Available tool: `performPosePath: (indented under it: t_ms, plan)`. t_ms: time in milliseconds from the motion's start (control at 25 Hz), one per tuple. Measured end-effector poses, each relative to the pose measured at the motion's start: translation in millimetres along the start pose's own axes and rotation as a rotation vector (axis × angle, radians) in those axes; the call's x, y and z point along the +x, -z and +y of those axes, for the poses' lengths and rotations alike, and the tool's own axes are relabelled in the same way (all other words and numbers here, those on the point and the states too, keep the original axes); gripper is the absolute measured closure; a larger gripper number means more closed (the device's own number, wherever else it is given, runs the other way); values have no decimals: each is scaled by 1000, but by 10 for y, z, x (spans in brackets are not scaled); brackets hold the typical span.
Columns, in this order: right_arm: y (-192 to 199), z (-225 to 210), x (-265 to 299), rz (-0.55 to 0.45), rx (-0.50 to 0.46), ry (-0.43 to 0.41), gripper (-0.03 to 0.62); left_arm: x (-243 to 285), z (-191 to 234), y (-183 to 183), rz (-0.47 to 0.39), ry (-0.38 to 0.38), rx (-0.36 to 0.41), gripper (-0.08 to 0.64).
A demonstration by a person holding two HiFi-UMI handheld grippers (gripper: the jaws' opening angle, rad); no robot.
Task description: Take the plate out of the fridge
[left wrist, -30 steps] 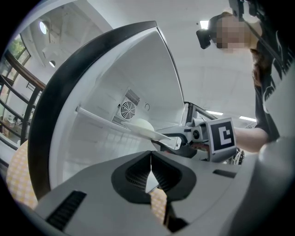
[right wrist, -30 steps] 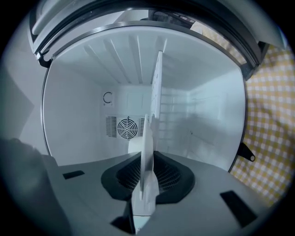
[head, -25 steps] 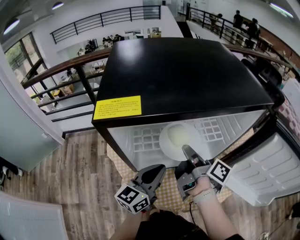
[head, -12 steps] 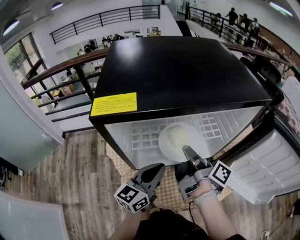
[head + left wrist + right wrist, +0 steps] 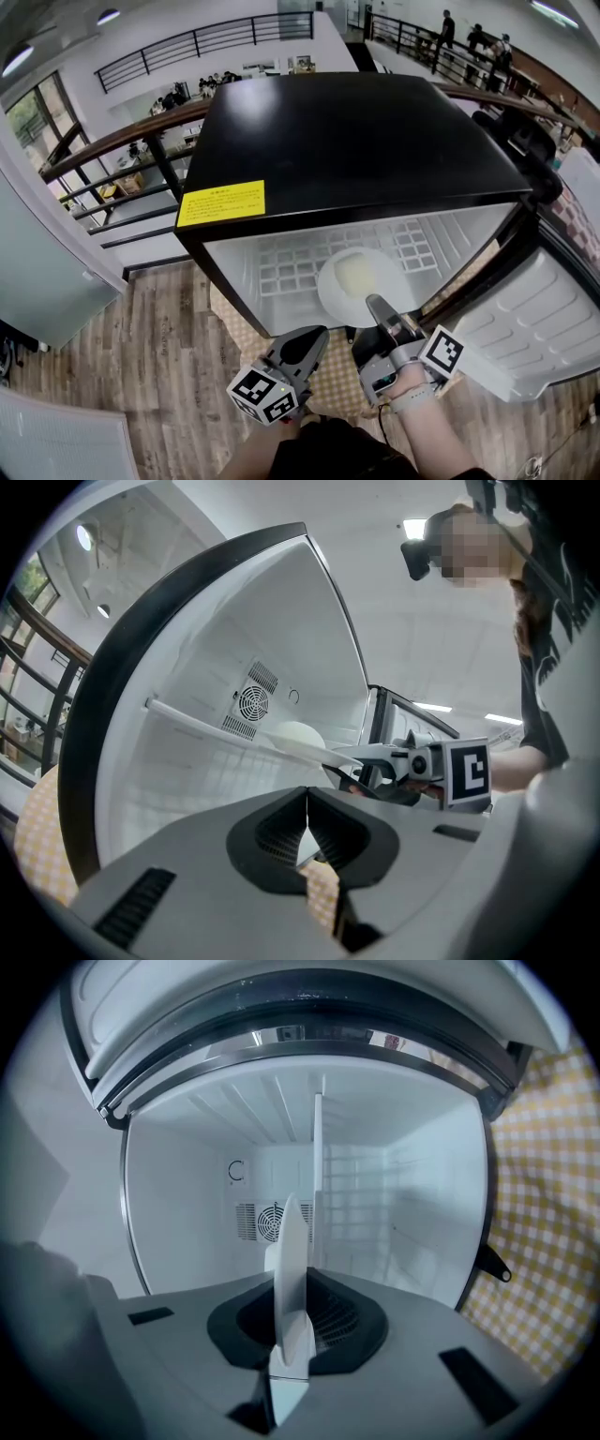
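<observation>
Edging slightly farther out of the fridge (image 5: pixel 356 141), the plate (image 5: pixel 361 279) hangs clamped at its rim in the right gripper (image 5: pixel 375 305). The left gripper (image 5: pixel 314 339) waits before the fridge, jaws together, empty. Such an edge-only hold could let the plate tilt and slip.
</observation>
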State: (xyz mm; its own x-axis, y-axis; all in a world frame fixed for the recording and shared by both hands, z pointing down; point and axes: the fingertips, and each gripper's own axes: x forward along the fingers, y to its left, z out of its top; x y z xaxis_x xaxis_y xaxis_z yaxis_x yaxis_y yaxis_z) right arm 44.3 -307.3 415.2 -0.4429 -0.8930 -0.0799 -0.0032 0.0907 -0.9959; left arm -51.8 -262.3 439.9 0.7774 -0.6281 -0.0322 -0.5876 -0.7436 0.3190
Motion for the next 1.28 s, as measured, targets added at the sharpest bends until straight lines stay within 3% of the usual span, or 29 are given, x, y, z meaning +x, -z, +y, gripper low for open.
performPosePath:
  t_ms: [880,1280]
  plan:
    - [228,-79,-557,-70,14,-29,543,-384,-130,120,-6,17,-8,551]
    - [269,-18,-787,-26,6,-62,543,-485,-287,22,-30,-29,28,551]
